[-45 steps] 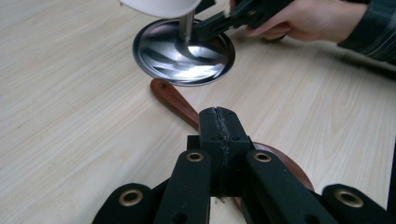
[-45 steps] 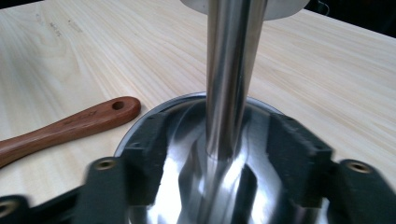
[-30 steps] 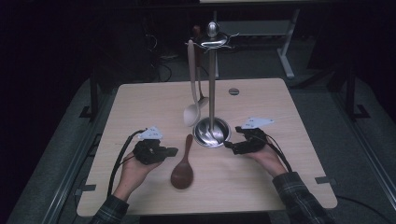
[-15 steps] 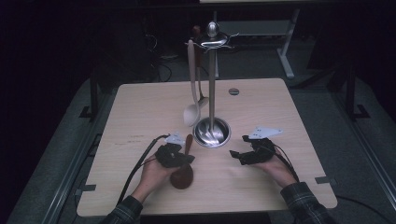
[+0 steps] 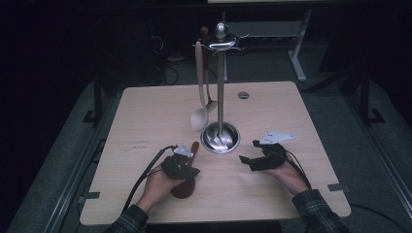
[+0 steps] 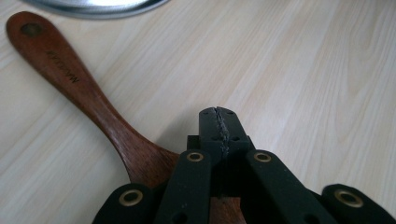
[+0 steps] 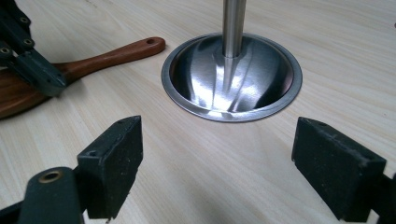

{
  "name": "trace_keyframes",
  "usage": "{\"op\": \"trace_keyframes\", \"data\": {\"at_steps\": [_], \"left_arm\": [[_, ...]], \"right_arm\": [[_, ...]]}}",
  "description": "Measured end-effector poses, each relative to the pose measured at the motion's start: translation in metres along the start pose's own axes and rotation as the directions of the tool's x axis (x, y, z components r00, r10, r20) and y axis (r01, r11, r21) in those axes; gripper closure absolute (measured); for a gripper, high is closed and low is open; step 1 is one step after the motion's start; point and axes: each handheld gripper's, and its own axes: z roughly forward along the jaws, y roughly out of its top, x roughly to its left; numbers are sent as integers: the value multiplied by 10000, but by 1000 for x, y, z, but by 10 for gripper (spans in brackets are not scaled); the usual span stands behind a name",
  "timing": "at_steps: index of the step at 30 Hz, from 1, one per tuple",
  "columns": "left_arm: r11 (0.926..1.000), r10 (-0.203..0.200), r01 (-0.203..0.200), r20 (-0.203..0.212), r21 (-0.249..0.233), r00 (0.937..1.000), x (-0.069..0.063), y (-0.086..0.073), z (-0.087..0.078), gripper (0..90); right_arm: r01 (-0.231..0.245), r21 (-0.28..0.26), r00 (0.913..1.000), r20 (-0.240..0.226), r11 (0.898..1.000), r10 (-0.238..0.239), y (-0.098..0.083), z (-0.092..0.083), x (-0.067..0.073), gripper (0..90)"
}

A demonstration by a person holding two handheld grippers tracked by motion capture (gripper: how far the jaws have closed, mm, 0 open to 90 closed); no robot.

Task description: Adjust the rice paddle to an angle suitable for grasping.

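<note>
Spoon look: we see a dark reddish-brown wooden spoon (image 6: 84,93), glossy, with a hole at the handle end and a small word burned into the handle.
Spoon place: it lies flat on the surface (image 5: 301,121), near side, left of centre, its handle tip just beside the stand base (image 5: 220,138).
Left gripper: we find the left gripper (image 6: 219,128) over the spoon's bowl end, jaws pressed together with nothing between them.
Right gripper: the right gripper (image 7: 215,172) sits low on the near right, jaws wide apart and empty, facing the base.
High view adds: we make out a pale spoon (image 5: 199,97) hanging from the stand's top.
Gripper views add: wood grain, the handle lettering, and the polished dish of the base with its pole (image 7: 232,28).
</note>
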Motion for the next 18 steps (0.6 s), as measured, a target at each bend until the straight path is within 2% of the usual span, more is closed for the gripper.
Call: {"op": "trace_keyframes", "data": {"at_steps": [5, 8, 12, 18], "left_arm": [[9996, -88, 96, -285, 273, 9996, 1, -12, -12, 900], [9994, -291, 300, -515, 168, 9982, 0, -20, -19, 900], [9988, -410, 430, -742, 255, 9964, 3, -30, -31, 900], [9966, -768, 802, -1356, 203, 9878, 13, -47, -50, 900]], "right_arm": [[47, -37, 10000, -5, 10000, -47, -1, 0, -1, 160], [31, -91, 10000, -10, 10000, -31, 0, -1, -1, 161], [35, -103, 10000, 1, 9999, -35, 0, -1, -1, 161], [41, -104, 10000, 50, 9999, -40, 0, -2, -1, 161]]}}
